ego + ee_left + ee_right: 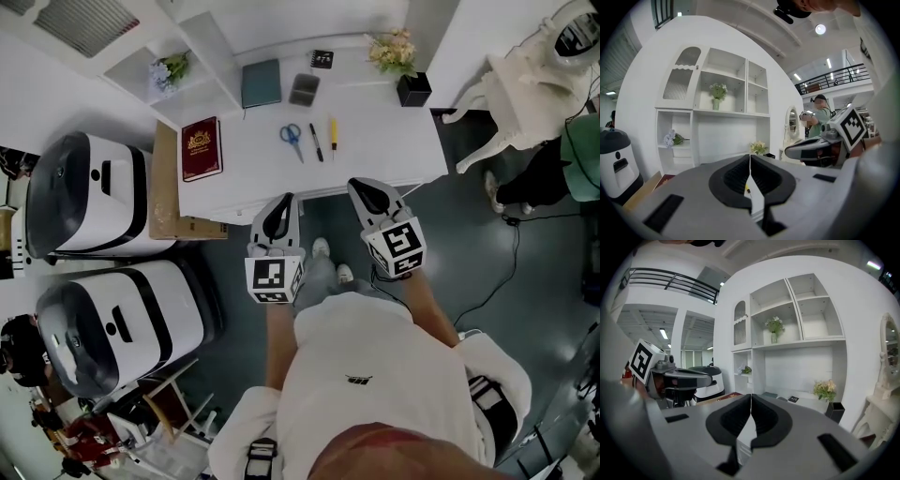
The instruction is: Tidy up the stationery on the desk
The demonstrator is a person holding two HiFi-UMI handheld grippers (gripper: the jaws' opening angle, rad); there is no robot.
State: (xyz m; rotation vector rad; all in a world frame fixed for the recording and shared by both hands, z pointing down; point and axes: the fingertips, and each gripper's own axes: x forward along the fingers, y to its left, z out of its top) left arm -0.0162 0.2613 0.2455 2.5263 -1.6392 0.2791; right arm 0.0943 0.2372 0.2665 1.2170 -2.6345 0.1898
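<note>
**Both grippers closed and empty at the near edge of the desk**

The left gripper point(280, 214) and the right gripper point(372, 199) are held side by side, just in front of the person, and their tips are at the near edge of the white desk point(394, 141). In each gripper's own view the two jaws are pressed together, tip against tip, and nothing is between them.

The stationery lies on the desk ahead of the grippers, well apart from the jaws. A pair of scissors with blue handles point(292, 139) is straight ahead of the left gripper. To the right of the scissors lies a black pen point(317, 142), and next to it a yellow pen point(333, 134); these two are ahead of the space between the two grippers. The three things lie near each other but do not touch.

Further ahead, close to the wall, there are a dark notebook point(261, 82) and a grey case point(305, 89). A black holder point(413, 89) stands far ahead of the right gripper, at the right back corner of the desk, with a bunch of flowers point(393, 49) just behind it. A red book point(201, 148) lies ahead and to the left of the left gripper, at the left end of the desk.
</note>
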